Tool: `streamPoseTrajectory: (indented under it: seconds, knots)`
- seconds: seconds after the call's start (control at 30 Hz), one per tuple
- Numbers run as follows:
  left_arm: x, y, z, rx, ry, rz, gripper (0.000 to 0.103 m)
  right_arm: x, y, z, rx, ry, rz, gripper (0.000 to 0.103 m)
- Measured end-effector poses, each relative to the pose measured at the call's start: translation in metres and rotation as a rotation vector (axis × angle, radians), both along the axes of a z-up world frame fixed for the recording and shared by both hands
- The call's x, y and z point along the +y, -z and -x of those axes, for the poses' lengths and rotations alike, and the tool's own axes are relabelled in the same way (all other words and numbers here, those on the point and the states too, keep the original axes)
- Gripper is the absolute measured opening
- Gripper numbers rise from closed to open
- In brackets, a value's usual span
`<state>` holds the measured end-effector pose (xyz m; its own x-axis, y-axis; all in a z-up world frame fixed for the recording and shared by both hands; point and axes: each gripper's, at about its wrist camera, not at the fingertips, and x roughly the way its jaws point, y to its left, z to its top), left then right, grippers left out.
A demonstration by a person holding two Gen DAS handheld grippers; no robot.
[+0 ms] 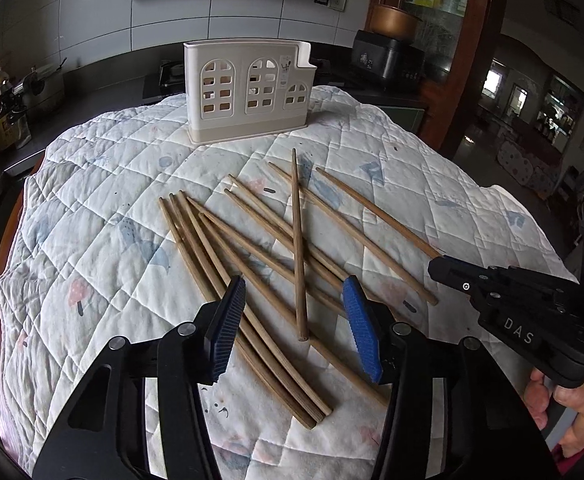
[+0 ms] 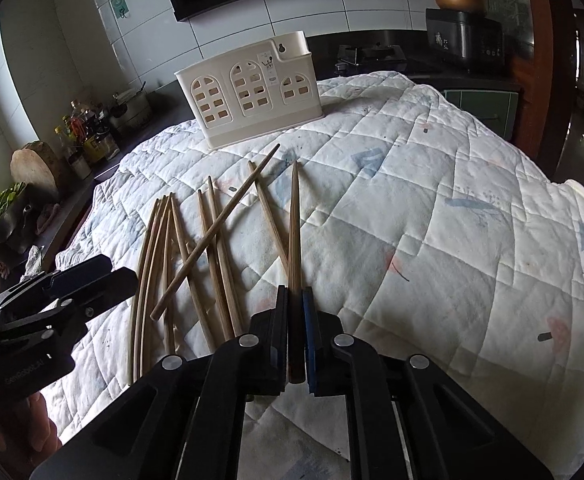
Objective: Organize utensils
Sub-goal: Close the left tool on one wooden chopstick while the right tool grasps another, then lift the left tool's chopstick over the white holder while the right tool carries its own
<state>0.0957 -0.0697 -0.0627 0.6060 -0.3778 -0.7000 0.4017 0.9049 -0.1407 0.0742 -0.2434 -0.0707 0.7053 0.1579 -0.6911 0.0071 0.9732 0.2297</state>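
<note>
A kitchen with white wall tiles and dark counters surrounds a table under a quilted cloth [image 1: 104,184]. At its far side stands a cream holder [image 1: 248,92] with arched cut-outs, apparently empty. Wooden chopsticks [image 1: 228,264] lie scattered between it and the tongs. The right gripper [image 2: 295,300] is clamped on one chopstick [image 2: 294,220] near its thick end. The left gripper [image 1: 294,312] stands half open over a crossing chopstick [image 1: 299,248], its pads not touching it. To do this well, I would lift the held stick clear of its neighbours, tip it upright, then lower it into the holder.
</note>
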Motion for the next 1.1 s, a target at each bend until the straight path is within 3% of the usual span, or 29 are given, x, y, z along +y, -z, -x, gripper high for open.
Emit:
streamPoseTrajectory:
  seconds: [0.1,0.2,0.37,0.63,0.7,0.83,1.1]
  knots:
    - [-0.01,0.005,-0.007,0.011,0.02,-0.023,0.049,-0.006,-0.011,0.004,-0.044,-0.002,0.033,0.007]
    - [-0.018,0.013,-0.014,0.034,0.035,-0.057,0.038,-0.014,-0.019,0.007,-0.077,-0.005,0.035,0.007]
    - [-0.02,0.024,-0.023,0.084,0.031,-0.05,0.02,-0.02,-0.032,0.01,-0.126,-0.012,0.061,0.007]
    - [-0.023,0.032,-0.03,0.097,0.007,-0.056,0.02,-0.026,-0.034,0.007,-0.138,-0.027,0.053,0.007]
    - [-0.025,0.033,-0.029,0.086,0.005,-0.07,0.008,-0.026,-0.033,0.007,-0.137,-0.028,0.054,0.007]
    - [-0.025,0.03,-0.027,0.073,-0.004,-0.079,0.006,-0.027,-0.035,0.007,-0.146,-0.028,0.063,0.007]
    - [-0.009,-0.006,-0.02,-0.022,-0.045,-0.037,0.005,-0.031,-0.064,0.001,-0.213,-0.038,0.109,0.007]
